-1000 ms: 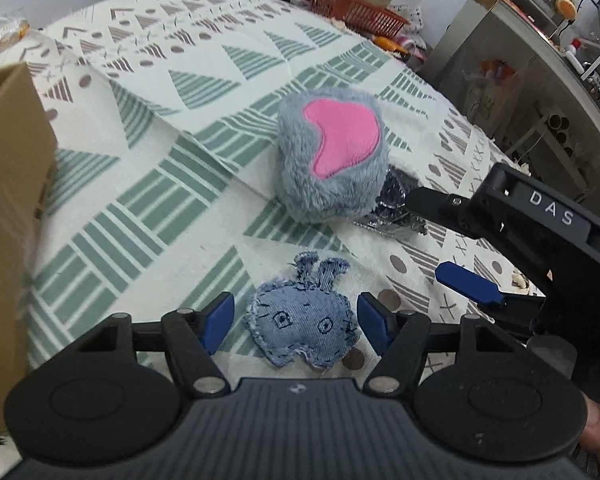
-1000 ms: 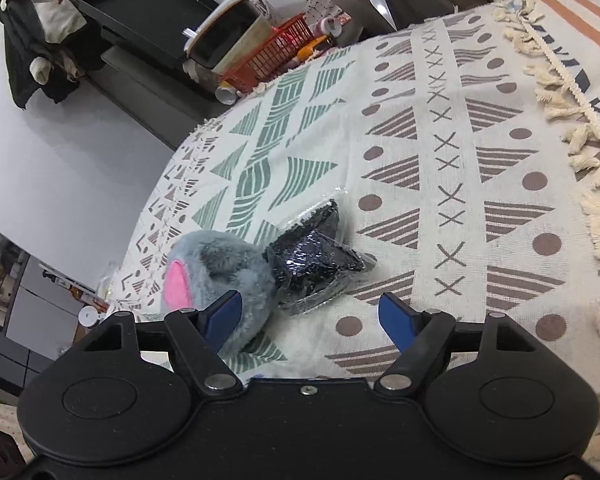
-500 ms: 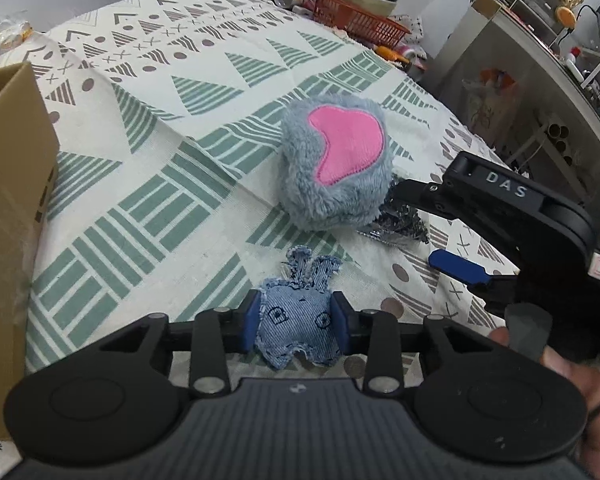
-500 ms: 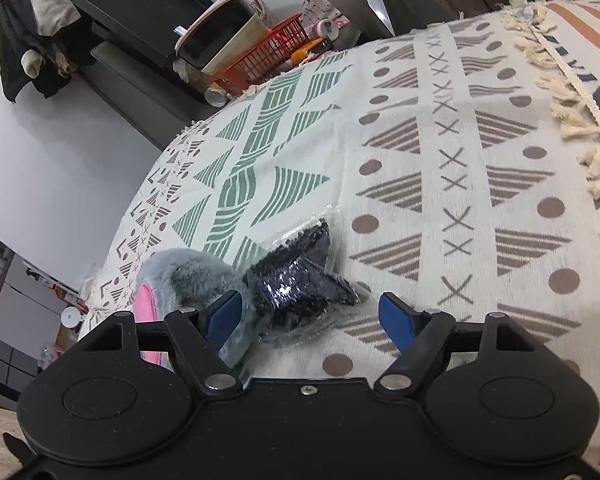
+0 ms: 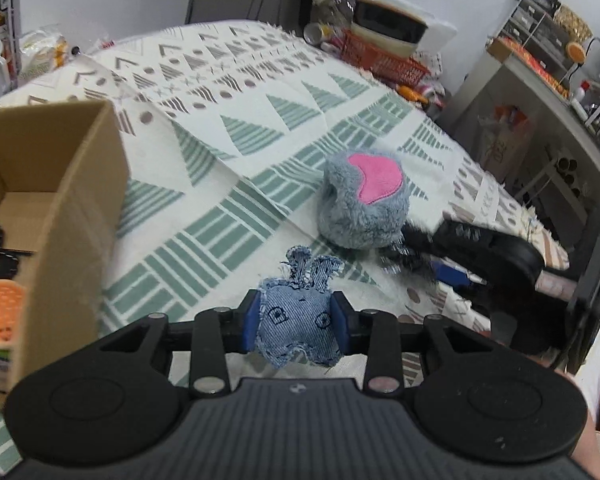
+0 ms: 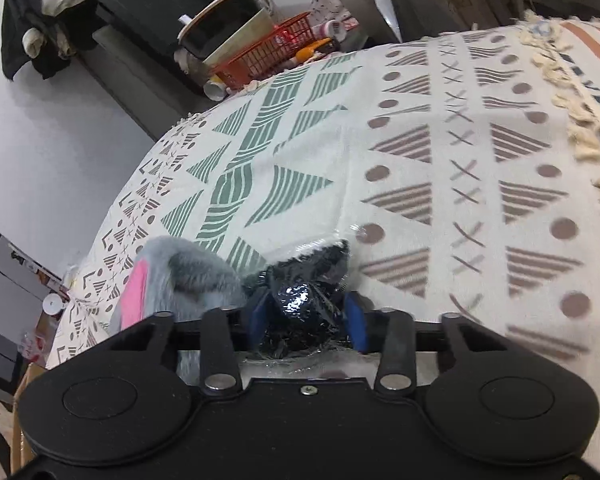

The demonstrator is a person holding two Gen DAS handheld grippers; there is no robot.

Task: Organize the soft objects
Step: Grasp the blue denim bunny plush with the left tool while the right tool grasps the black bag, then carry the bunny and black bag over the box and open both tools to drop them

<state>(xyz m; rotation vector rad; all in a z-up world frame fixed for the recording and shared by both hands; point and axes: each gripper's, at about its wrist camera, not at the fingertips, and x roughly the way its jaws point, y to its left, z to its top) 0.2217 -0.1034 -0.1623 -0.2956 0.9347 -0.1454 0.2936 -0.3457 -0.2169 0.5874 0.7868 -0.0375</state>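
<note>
Left wrist view: patterned tablecloth [image 5: 236, 136], cream with green and brown triangles, covers the whole table. Cardboard box [image 5: 80, 184] stands open at the left edge; an orange-topped soft item [image 5: 0, 300] shows inside its near end, plus dark bits further in that are too cut off to identify. Grey plush with pink patch [image 5: 362, 200] sits mid-table, right of centre. Denim bunny toy [image 5: 298, 320] is clamped between the blue pads of the left gripper [image 5: 298, 322], ears pointing away from the camera, lifted just clear of the cloth as far as I can tell. Right gripper [image 5: 452, 268] enters from the right, blurred, its tips just beside the grey plush's near-right side. Cluttered shelves and an orange basket [image 5: 384, 60] sit beyond the far table edge.

Right wrist view: same tablecloth [image 6: 420, 160], fringe along the right edge. Grey plush [image 6: 180, 276] lies at lower left, touching the black item. Right gripper [image 6: 308, 316] has both blue pads pressed onto a shiny black item wrapped in clear plastic [image 6: 300, 304], gripping it. Plastic wrap crinkles out past the pads; whether the black item rests on the cloth or is raised, cannot tell. Orange basket [image 6: 276, 48] and a bowl [image 6: 224, 20] sit past the far edge.
</note>
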